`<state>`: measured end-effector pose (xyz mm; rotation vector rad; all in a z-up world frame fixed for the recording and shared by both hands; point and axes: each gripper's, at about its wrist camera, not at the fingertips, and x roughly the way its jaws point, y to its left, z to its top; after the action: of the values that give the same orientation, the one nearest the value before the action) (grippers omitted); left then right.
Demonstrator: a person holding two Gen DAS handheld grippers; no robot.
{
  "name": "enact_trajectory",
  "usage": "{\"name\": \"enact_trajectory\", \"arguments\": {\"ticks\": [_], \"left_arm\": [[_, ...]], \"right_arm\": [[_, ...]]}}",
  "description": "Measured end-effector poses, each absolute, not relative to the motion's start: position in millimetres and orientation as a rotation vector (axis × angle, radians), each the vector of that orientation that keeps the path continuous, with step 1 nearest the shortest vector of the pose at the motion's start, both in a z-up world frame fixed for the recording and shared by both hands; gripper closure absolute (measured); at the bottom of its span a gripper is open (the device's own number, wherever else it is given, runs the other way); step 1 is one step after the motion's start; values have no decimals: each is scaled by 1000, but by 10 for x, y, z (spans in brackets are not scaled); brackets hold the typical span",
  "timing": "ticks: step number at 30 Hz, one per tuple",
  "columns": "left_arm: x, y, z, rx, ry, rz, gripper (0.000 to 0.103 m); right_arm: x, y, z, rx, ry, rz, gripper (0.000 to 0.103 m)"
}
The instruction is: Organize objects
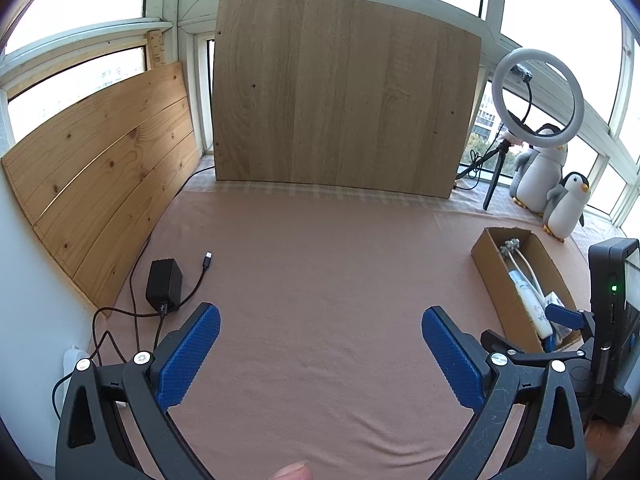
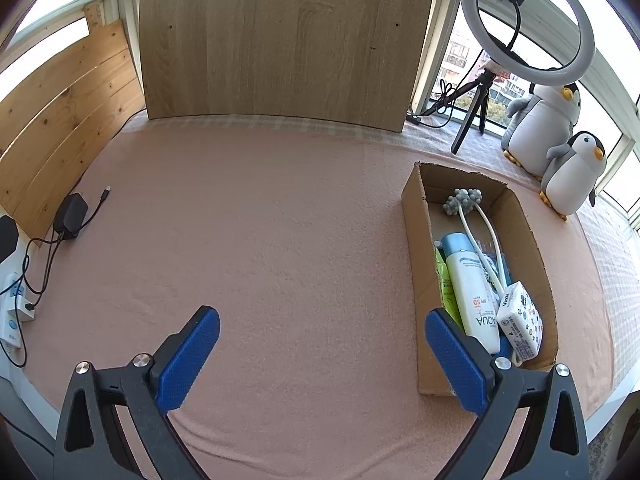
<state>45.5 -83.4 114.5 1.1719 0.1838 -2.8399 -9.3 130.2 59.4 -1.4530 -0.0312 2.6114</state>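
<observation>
While my left gripper hangs wide apart over the pink cloth with nothing between its blue pads, I sweep from the left edge: pine planks lean against the window, and just in front of them a black power adapter lies on the cloth, its cable looping round to a loose plug end beside it. Dead ahead, a big wooden board stands upright at the back. Moving on, my right gripper is spread wide too, gripping nothing, its right pad in front of the near end of the cardboard box. That box sits on the cloth's right side, and inside it I see a white AQUA bottle, a green tube tucked against its left, a patterned tissue pack at the near end, and a white-stemmed massager with grey knobs reaching to the far end. Beyond the box, a ring light stands on its tripod, and furthest right two plush penguins stand side by side.
</observation>
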Motion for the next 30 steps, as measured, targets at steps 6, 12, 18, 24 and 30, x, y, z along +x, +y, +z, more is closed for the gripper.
{"name": "enact_trajectory", "arguments": {"ticks": [6, 12, 18, 24, 30], "left_arm": [[453, -787, 1104, 1201, 176, -2823, 1], [492, -748, 1096, 1210, 146, -2807, 1], [532, -710, 1107, 1217, 140, -2807, 1], [560, -698, 1116, 1219, 134, -2803, 1], [598, -716, 1114, 1221, 135, -2799, 1]], "right_arm": [[-71, 1303, 570, -1463, -28, 2618, 2], [-24, 1306, 562, -1459, -12, 2623, 2], [29, 1329, 573, -1451, -4, 2626, 2], [76, 1334, 590, -1446, -4, 2631, 2], [100, 1320, 604, -1444, -13, 2637, 2]]}}
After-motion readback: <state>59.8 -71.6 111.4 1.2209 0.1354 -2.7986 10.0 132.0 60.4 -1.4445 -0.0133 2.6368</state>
